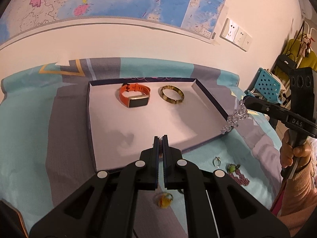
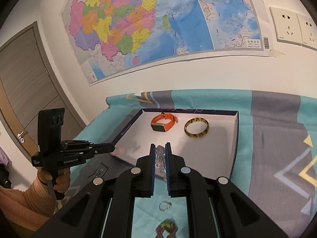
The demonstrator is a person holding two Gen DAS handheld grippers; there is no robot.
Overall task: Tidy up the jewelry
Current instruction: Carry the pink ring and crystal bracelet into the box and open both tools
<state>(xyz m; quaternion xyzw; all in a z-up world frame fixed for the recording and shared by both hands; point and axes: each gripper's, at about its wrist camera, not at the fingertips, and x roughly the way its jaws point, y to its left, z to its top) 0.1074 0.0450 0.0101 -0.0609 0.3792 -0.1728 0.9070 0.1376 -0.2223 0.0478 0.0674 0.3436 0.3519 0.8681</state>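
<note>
A shallow white box tray lies on the bedspread. In it are an orange smartwatch and a tortoiseshell bangle. My right gripper is shut on a clear bead bracelet, held above the tray's right edge. My left gripper is shut with nothing seen in it, over the tray's near edge. On the cloth near me lie a silver ring, a green charm, a dark red beaded piece and a yellow ring.
The bed with its teal and grey cover stands against a wall with a map. Wall sockets are at the right. A blue perforated basket stands beyond the bed's right end. A door is at the left.
</note>
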